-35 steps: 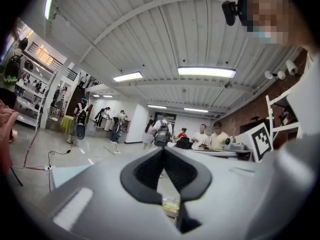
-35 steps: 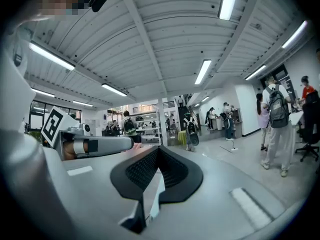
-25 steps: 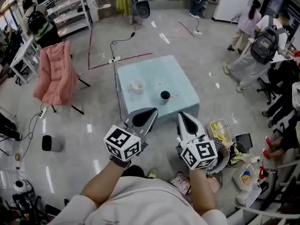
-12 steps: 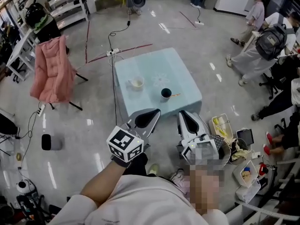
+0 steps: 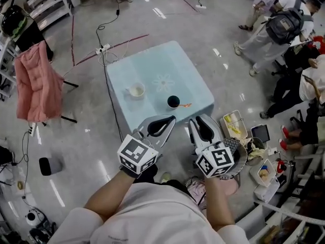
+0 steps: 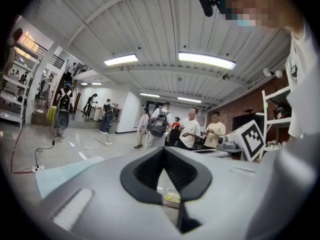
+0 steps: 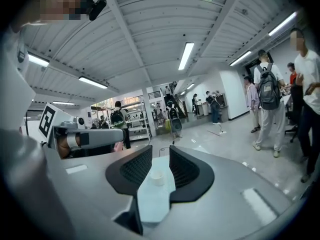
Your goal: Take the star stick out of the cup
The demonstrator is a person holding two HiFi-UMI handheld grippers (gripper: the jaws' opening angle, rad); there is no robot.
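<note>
Cup [image 5: 173,101], bowl [image 5: 135,90] on table [image 5: 152,65] | left gripper [image 6: 164,151] jaws together | right gripper [image 7: 160,151] jaws just opened, empty

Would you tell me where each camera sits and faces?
Head view: on the head, steeply down at the table; forearms, left claw, right claw show.
Left gripper view: on left claw, level toward people; jaws together.
Right gripper view: on right claw, toward the table; jaws just opening, empty.
Shared: white cup, head and right gripper views.
</note>
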